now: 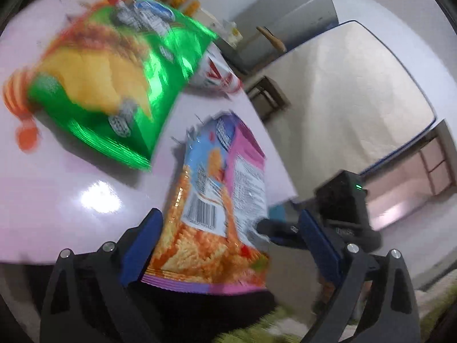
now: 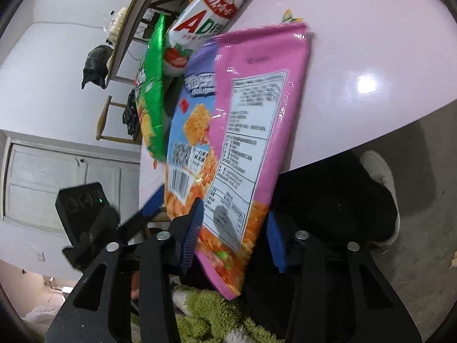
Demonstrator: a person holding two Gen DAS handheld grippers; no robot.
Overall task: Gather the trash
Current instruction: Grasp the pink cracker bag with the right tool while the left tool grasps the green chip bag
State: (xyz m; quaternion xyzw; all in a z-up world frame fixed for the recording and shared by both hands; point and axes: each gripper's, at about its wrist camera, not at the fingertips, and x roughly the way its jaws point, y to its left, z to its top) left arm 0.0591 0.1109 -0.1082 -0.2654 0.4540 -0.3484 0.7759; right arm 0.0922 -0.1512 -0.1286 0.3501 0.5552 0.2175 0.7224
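Meanwhile the pink snack bag (image 2: 242,131) lay half on the pale surface (image 2: 371,43), its lower end hanging past the surface edge toward both grippers. From the right wrist view, the right gripper (image 2: 234,237) had its blue pads spread to either side of the bag's lower end, one pad (image 2: 192,234) just beside the bag's edge and the other standing apart from it, so it was released, not clenched. From the left wrist view, the left gripper (image 1: 228,245) was likewise spread wide, its fingers flanking the same pink snack bag (image 1: 220,205), whether touching it I cannot tell. Beyond it on the surface (image 1: 71,194) lay a green chip bag (image 1: 114,85), blurred, and past that a white bottle (image 1: 217,74) on its side. The white bottle (image 2: 205,20) and green chip bag (image 2: 151,94) also showed behind the pink one.
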